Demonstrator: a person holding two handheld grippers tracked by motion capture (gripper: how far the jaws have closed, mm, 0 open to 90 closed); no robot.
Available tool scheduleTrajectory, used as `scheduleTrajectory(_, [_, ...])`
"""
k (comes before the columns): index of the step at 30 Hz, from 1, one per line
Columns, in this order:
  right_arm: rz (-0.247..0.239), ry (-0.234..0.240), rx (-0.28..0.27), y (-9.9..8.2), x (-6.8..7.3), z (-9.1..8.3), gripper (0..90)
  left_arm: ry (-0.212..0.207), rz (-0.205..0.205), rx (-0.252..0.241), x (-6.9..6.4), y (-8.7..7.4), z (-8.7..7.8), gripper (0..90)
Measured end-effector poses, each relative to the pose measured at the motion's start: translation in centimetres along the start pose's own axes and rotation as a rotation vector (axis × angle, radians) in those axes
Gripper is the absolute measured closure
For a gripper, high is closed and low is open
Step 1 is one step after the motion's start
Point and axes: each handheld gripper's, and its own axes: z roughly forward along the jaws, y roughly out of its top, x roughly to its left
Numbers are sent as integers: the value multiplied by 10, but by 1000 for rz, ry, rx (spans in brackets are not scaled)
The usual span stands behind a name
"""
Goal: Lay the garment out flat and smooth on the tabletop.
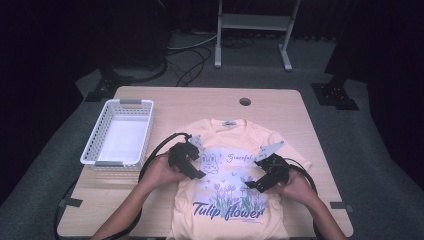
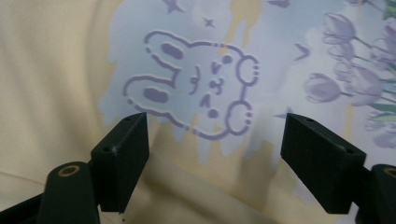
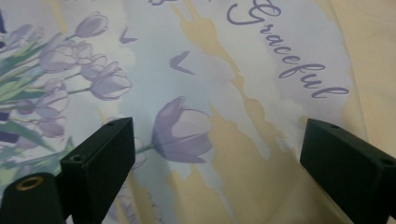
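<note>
T-shirt (image 1: 235, 170) front and centre, lying flat and face up on the table (image 1: 280, 105), hem hanging over the near edge, collar pointing toward the far edge — spread out like that, it looks ready for folding. Nearest us, two forearms come in from the near edge. Left gripper (image 1: 192, 169) hangs over the shirt's left chest, right by the bunny print (image 2: 196, 91); its jaws stand wide apart with nothing between them, only cloth below. I'd say it sits there to get at the left side of the shirt. Right gripper (image 1: 260, 182) mirrors it over the tulips (image 3: 180, 130) and the "Graceful" lettering, jaws just as wide, nothing gripped. Both claws angle inward toward the print, one on each half, which reads as a symmetrical set-up for a two-handed pinch or a smoothing pass; whether the tips touch the fabric, I can't tell. Further off, toward the left edge, a white basket (image 1: 95, 150) waits empty, well apart from the shirt — likely where the shirt goes once folded. At the far edge, a small hole (image 1: 245, 101) in the tabletop.
</note>
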Motion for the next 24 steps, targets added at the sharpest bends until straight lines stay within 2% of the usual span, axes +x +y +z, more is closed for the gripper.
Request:
scheduleTrajectory(3, [-25, -7, -3, -3, 11, -8, 98, 3, 28, -4, -18, -3, -8, 210])
scheduleTrajectory(5, [-38, 2, 0, -6, 20, -11, 98, -6, 38, -14, -31, -7, -11, 209])
scheduleTrajectory(8, [-67, 11, 17, -10, 34, -14, 98, 5, 52, -13, -50, -13, -13, 209])
scheduleTrajectory(13, [-79, 25, 24, -15, 50, -17, 98, -5, 66, 7, -72, -24, -12, 206])
scheduleTrajectory(14, [-84, 25, 31, -16, 53, -17, 98, 5, 68, 13, -75, -26, -13, 206])
scheduleTrajectory(15, [-89, 25, 34, -17, 55, -17, 98, 9, 67, 13, -77, -27, -13, 207])
scheduleTrajectory(17, [-90, 28, 49, -19, 58, -16, 98, 0, 60, 39, -78, -30, -11, 206])
scheduleTrajectory(20, [-86, 33, 68, -24, 59, -12, 98, 12, 53, 76, -78, -33, -7, 206])
scheduleTrajectory(24, [-73, 36, 45, -27, 57, -12, 98, 28, 55, 71, -76, -32, -5, 200])
